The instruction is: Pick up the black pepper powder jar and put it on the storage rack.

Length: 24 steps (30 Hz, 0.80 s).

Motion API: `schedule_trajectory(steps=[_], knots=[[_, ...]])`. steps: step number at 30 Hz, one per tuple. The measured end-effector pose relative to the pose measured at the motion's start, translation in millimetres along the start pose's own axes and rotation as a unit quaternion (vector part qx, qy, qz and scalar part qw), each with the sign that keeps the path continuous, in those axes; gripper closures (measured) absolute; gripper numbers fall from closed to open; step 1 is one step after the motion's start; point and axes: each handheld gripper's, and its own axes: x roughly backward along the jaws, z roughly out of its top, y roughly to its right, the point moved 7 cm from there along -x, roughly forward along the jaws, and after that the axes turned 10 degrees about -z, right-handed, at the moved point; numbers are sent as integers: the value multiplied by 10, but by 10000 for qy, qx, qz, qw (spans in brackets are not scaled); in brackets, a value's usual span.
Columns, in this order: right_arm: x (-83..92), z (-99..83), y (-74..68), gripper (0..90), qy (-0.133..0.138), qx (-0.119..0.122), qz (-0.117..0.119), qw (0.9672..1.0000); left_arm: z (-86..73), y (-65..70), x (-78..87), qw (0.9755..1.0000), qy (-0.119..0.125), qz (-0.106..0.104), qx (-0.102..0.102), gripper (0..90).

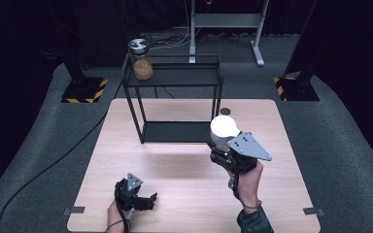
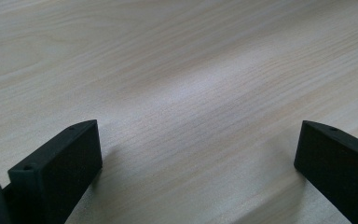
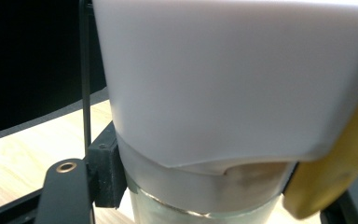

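Holding a jar with a white lid [image 1: 224, 127], the right tongs [image 1: 219, 151] squeeze it tight just under the lid. The jar sits in the air at about three o'clock over the surface [image 1: 175, 194], right in front of the black shelf rack [image 1: 172, 77]. Another jar [image 1: 141, 59] stands on the top shelf at eleven o'clock. The left tongs [image 1: 148, 201] rest wide open at seven o'clock, holding nothing. I think the jar goes onto the rack next, so it must lift over the rail.

Your jar [image 3: 205, 196] looks like clear glass under a smooth matt white plastic lid [image 3: 233, 79]; the surface [image 2: 177, 70] is pale, fine-grained wood.
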Motion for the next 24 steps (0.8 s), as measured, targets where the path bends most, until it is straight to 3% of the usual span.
schedule_trajectory(steps=[24], knots=[[-193,124,17,299,-14,1,-25,10000,0,1,1,10000,0,-2,-13,2]])
